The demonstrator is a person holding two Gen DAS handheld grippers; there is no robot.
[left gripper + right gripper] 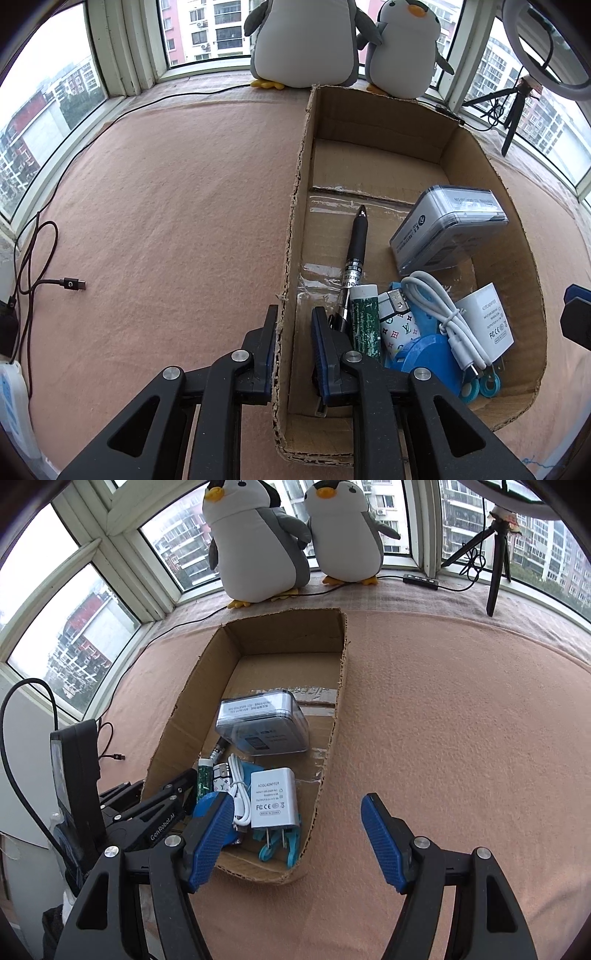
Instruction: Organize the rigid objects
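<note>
An open cardboard box [295, 206] lies on the pink cloth. It holds a black pen [356, 240], a grey-white case [447, 229], a green tube [365, 321], a patterned lighter [399, 328], a coiled white cable [439, 306], a white adapter [273, 797] and blue plastic pieces [432, 354]. My left gripper [295, 328] straddles the box's left wall near the front corner. Its jaws stand narrowly apart, with a gap between the inner pad and the cardboard. My right gripper [295, 823] hangs open over the box's near right corner and holds nothing.
Two plush penguins [266, 542] sit on the window sill behind the box. A dark USB cable [70, 284] lies on the cloth to the left. A black tripod [495, 561] with a ring light stands at the back right. Bare pink cloth [461, 720] stretches right of the box.
</note>
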